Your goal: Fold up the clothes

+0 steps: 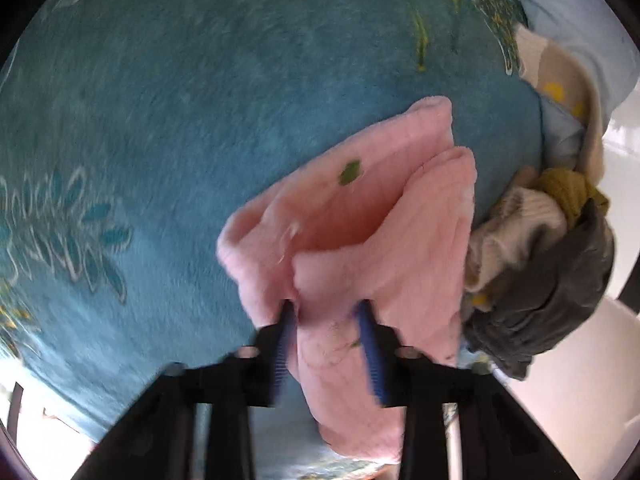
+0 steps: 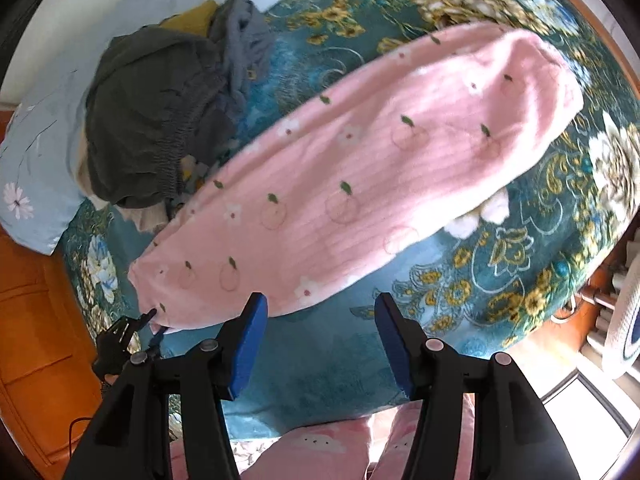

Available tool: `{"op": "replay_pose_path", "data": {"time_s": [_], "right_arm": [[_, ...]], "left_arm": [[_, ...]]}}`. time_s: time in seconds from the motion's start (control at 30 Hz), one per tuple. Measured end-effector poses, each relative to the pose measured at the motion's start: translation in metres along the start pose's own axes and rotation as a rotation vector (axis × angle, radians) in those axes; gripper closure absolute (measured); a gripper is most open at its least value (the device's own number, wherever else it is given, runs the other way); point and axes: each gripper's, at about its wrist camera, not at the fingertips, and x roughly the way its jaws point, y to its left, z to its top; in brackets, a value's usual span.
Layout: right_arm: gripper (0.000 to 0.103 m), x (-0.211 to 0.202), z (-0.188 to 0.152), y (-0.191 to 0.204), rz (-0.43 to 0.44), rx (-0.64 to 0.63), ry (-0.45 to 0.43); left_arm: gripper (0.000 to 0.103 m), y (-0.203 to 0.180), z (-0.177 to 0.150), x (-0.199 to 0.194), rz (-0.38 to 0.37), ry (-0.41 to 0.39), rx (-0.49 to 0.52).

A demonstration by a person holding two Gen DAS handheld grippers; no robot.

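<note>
1. Between the left tool's (image 1: pixel 326 312) blue pads sits a bunched corner of the pink garment (image 2: pixel 360 176), pinched tight; the right tool (image 2: pixel 320 308) hangs half open and empty just above the garment's near edge.
2. The garment lies lengthwise on the bed (image 2: pixel 520 272). A thin pinch could slip, or drag the plush cloth askew.
3. The clothes pile (image 2: pixel 160 120) beside it might snag.
4. Motion blur hides how many layers are caught.

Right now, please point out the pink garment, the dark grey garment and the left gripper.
pink garment (image 2: pixel 360 168), right wrist view, middle of its spread cloth.
dark grey garment (image 2: pixel 152 120), right wrist view, gathered top.
left gripper (image 1: pixel 326 312), left wrist view, between fingertips.
</note>
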Motion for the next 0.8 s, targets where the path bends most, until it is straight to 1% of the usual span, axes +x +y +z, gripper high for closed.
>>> {"op": "replay_pose_path", "data": {"time_s": [0.07,0.2,0.33,0.37,0.4,0.43,0.47,0.53,0.57,0.6,0.7,0.77,0.8], "right_arm": [[0.046,0.001,0.001,-0.001,-0.001,0.000,0.003],[0.046,0.006,0.001,-0.001,-0.001,-0.002,0.017],[0.046,0.013,0.002,0.001,-0.017,-0.002,0.040],[0.046,0.015,0.003,0.002,-0.021,-0.004,0.046],[0.046,0.016,0.003,0.004,-0.022,-0.011,0.050],[0.046,0.017,0.004,0.006,-0.023,-0.019,0.053],[0.046,0.018,0.005,0.008,-0.023,-0.028,0.056],[0.046,0.020,0.005,0.012,-0.022,-0.047,0.061],[0.046,0.022,0.006,0.014,-0.021,-0.058,0.064],[0.046,0.023,0.006,0.015,-0.020,-0.062,0.067],[0.046,0.028,0.006,0.015,-0.020,-0.061,0.079],[0.046,0.035,0.006,0.016,-0.026,-0.056,0.096],[0.046,0.037,0.006,0.017,-0.027,-0.058,0.103]], "left_arm": [[0.094,-0.013,0.001,0.002,0.005,-0.009,0.013],[0.095,-0.059,-0.004,0.007,-0.022,-0.015,0.124],[0.093,-0.104,-0.010,0.029,-0.064,0.069,0.194],[0.087,-0.110,-0.011,0.033,-0.074,0.084,0.198],[0.075,-0.111,-0.011,0.033,-0.084,0.093,0.193],[0.067,-0.113,-0.011,0.034,-0.095,0.103,0.188],[0.058,-0.111,-0.011,0.031,-0.130,0.105,0.182],[0.056,-0.100,-0.012,0.015,-0.239,0.094,0.172],[0.053,-0.091,-0.011,0.005,-0.273,0.078,0.170],[0.051,-0.080,-0.009,-0.004,-0.282,0.052,0.169],[0.050,-0.041,0.001,-0.022,-0.220,-0.019,0.128],[0.050,-0.015,0.005,-0.021,-0.184,-0.028,0.065],[0.050,-0.008,0.005,-0.018,-0.178,-0.028,0.052]]}}
